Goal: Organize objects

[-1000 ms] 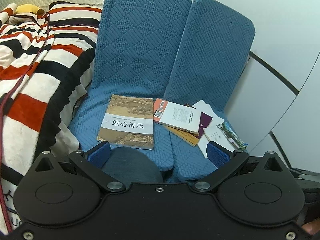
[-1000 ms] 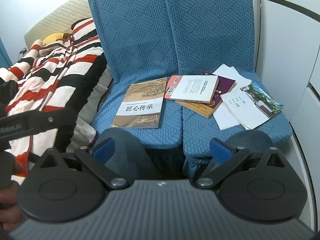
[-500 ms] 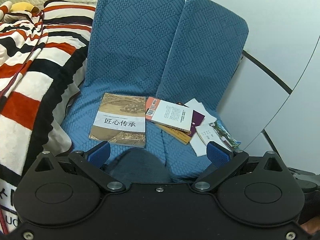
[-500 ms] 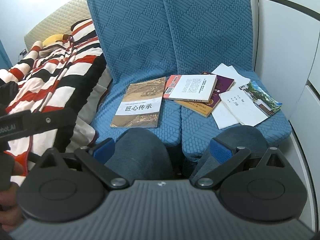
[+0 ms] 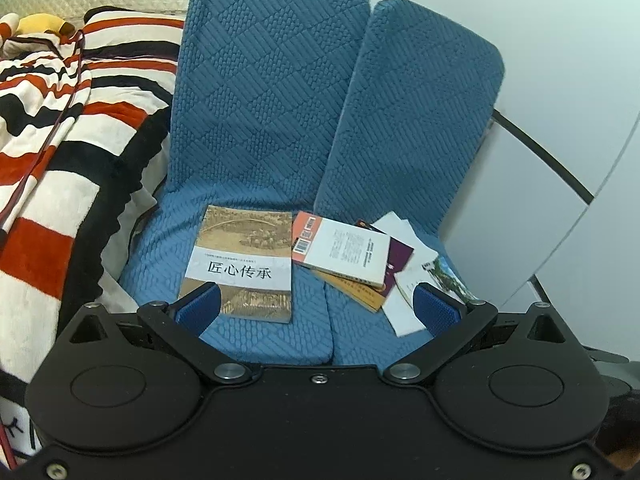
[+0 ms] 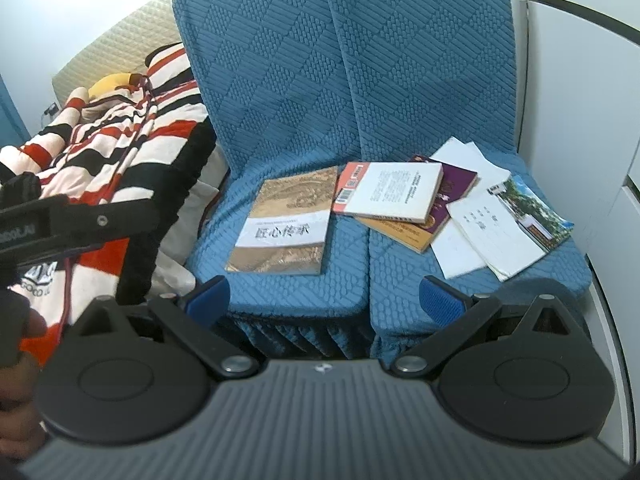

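brown book [image 5: 244, 264] titled 匠心传承 (barcoded book [image 5: 344, 250] beside)

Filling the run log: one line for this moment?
left gripper: open | right gripper: open | books, papers: scattered on seats, untouched

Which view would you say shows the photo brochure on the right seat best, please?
The right wrist view: the brochure lies fully visible, picture edge and all. In the left wrist view, the left gripper's finger covers part of it.
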